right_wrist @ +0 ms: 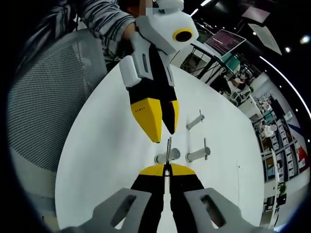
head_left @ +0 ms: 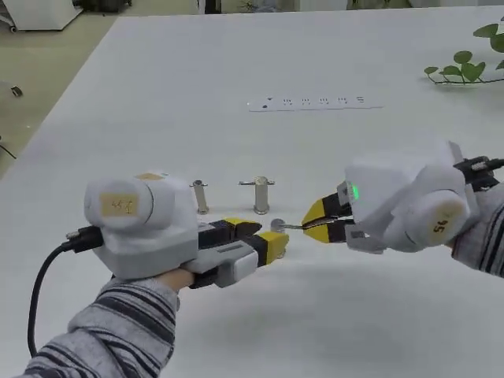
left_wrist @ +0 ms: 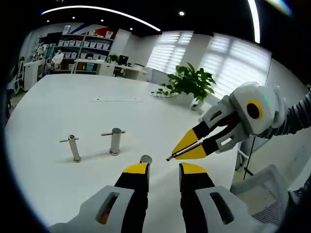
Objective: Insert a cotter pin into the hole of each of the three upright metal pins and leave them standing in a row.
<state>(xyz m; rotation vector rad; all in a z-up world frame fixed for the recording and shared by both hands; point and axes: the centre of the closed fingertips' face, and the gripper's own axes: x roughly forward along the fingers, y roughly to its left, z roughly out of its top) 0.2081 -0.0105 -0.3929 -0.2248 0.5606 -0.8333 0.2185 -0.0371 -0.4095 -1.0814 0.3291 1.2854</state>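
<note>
White surface (head_left: 331,55) carries three metal pins in a loose row. The nearest metal pin (head_left: 277,226) stands low between the two tool tips. A thin cotter pin (head_left: 292,227) lies level just beside its head, with the free end at the head; whether it has entered the hole cannot be told. The right hand-held gripper (head_left: 309,224) has its yellow jaws pinched together on the other end of that cotter pin. The left hand-held gripper (head_left: 264,236) comes in from the opposite side with a narrow gap between its jaws, gripping nothing, its tips just beside the nearest metal pin. Behind them the middle pin (head_left: 261,194) and the far-left pin (head_left: 200,195) stand upright, each with a cross piece through its top. Farther back a white power strip (head_left: 315,102) lies flat, and a leafy plant (head_left: 465,67) sits at the far right edge. Striped sleeves (head_left: 118,331) cover the person's arms.
</note>
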